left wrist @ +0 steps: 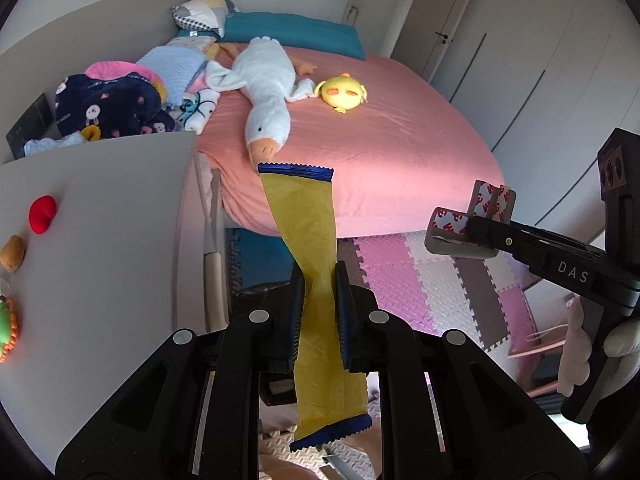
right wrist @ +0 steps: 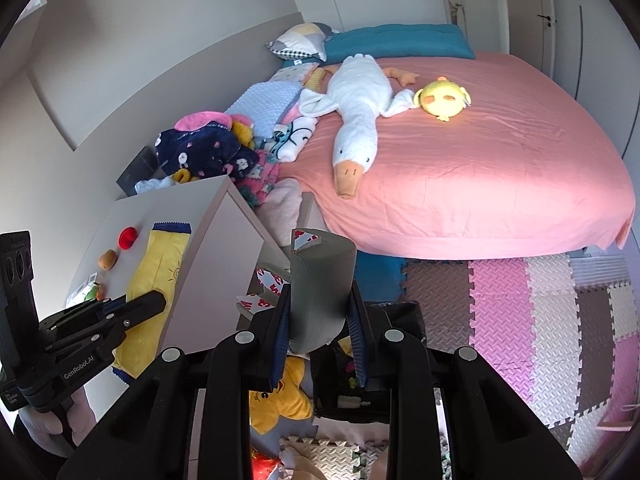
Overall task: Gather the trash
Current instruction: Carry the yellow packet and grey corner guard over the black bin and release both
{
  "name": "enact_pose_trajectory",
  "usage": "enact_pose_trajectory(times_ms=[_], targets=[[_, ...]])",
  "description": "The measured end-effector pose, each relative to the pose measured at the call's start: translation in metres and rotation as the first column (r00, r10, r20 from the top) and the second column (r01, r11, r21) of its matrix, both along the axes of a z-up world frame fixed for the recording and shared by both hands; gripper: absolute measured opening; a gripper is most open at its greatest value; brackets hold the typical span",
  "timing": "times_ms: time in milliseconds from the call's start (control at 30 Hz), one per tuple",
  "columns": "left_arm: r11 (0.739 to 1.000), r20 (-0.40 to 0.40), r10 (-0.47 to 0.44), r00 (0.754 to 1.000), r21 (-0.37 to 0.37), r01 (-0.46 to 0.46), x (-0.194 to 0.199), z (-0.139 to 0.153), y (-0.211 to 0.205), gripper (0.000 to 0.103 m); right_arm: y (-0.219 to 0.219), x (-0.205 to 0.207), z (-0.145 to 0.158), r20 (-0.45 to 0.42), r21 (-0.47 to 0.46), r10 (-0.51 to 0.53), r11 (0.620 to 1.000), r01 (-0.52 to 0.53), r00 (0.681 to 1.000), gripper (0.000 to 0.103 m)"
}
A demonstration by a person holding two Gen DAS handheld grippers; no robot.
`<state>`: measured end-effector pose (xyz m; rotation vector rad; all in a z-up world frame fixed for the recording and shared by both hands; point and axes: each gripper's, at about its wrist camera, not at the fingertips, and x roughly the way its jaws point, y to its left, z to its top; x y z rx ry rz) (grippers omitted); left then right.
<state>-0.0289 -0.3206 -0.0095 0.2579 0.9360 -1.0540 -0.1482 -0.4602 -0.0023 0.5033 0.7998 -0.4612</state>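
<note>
The left gripper (left wrist: 318,312) is squeezing a long yellow wrapper (left wrist: 304,220) between its nearly closed jaws. The wrapper is standing up out of the pads, its blue crimped end rising above them, while its other blue end is hanging below the jaws. In the right wrist view the same wrapper (right wrist: 160,272) is showing in front of the white cabinet top, pinched in the left gripper (right wrist: 154,304).

The right gripper (right wrist: 320,320) is clamping a grey foam piece (right wrist: 320,280) between its jaws, which are standing only as far apart as the piece is wide. White backing with red print is sticking out at the top of the foam and to its left. From the left wrist view the foam (left wrist: 464,236) is jutting from the right gripper (left wrist: 484,236), well to the right of the wrapper, and a hand (left wrist: 620,344) is gripping that tool's handle.

To the left of the left jaws, a white cabinet (left wrist: 112,240) is carrying a red toy (left wrist: 42,214) and a brown toy (left wrist: 12,252). Beyond both pairs of jaws, a pink bed (left wrist: 400,140) is holding a white goose (left wrist: 266,92) and a yellow chick (left wrist: 343,90). Below and to the right of the jaws, foam mats (right wrist: 540,320) are covering the floor.
</note>
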Motion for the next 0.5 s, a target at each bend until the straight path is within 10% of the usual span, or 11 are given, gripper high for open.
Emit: enact_pose_trajectory(times_ms=[233,300,367,500], targets=[[0.994,-0.069,-0.087,0.994,0.053,0.091,-0.006,-0.019,-0.021,0.016,-0.008,-0.001,-0.01,-0.022,0.022,-0.019,1.0,0.02,1.0,0.028],[0.994,-0.061,-0.082,0.995,0.07,0.086,-0.007,-0.024,-0.023,0.022,-0.01,-0.001,-0.011,-0.026,0.001,-0.045,0.999,0.045,0.999,0.043],[0.995,-0.052,-0.048,0.997,0.084,0.053,-0.007,-0.027,-0.024,0.066,-0.01,-0.003,-0.008,-0.005,-0.026,-0.078,0.997,0.078,0.997,0.062],[0.997,-0.008,-0.012,1.0,0.071,0.013,-0.004,-0.021,-0.017,0.07,-0.011,-0.003,-0.003,0.005,-0.061,-0.086,0.994,0.086,0.996,0.064]])
